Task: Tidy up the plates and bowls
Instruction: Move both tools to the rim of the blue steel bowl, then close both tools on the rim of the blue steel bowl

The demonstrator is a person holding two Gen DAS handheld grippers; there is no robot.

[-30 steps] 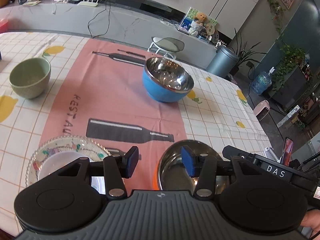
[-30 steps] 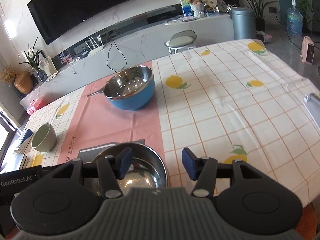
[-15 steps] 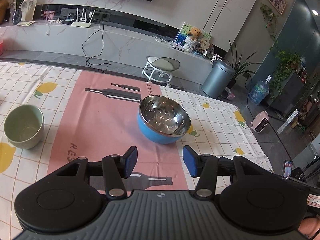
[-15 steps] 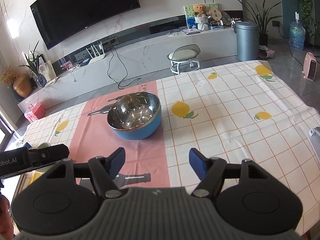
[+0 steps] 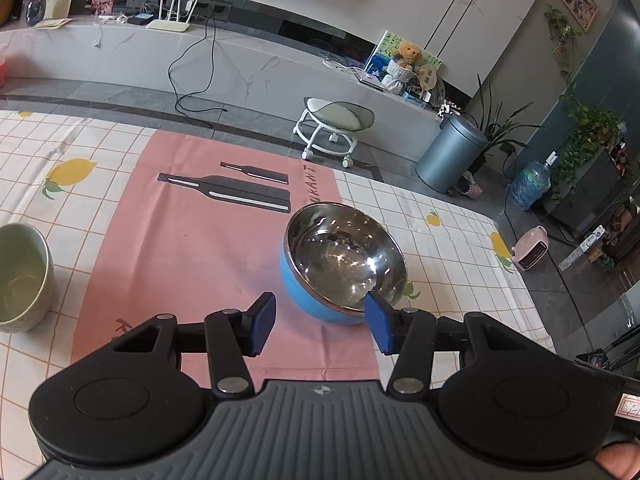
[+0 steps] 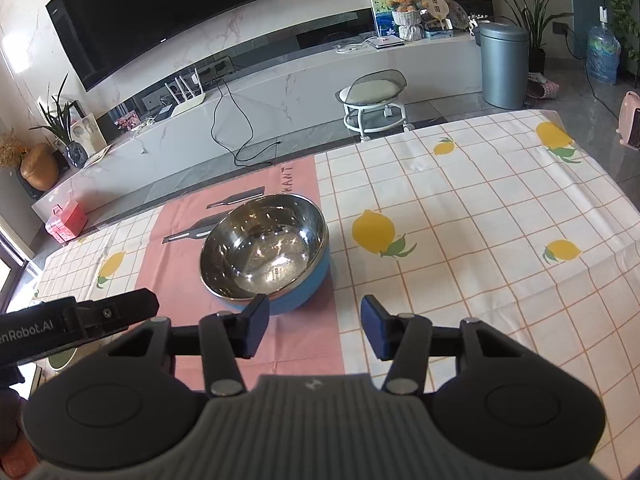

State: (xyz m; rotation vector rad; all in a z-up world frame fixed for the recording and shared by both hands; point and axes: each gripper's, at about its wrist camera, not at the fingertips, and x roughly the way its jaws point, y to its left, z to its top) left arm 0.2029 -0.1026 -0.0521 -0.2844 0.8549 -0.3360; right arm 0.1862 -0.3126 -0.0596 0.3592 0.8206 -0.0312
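Marble wall (image 6: pixel 320 8), grey floor (image 5: pixel 256 120)

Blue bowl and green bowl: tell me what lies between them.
Only bare pink runner lies between the blue bowl and green bowl, in the left wrist view.

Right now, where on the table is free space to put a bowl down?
The checked cloth right of the blue steel bowl is bare out to the table edge. The pink runner between that bowl and the green bowl is also free. It is tightest directly ahead of both open grippers, where the blue steel bowl sits.
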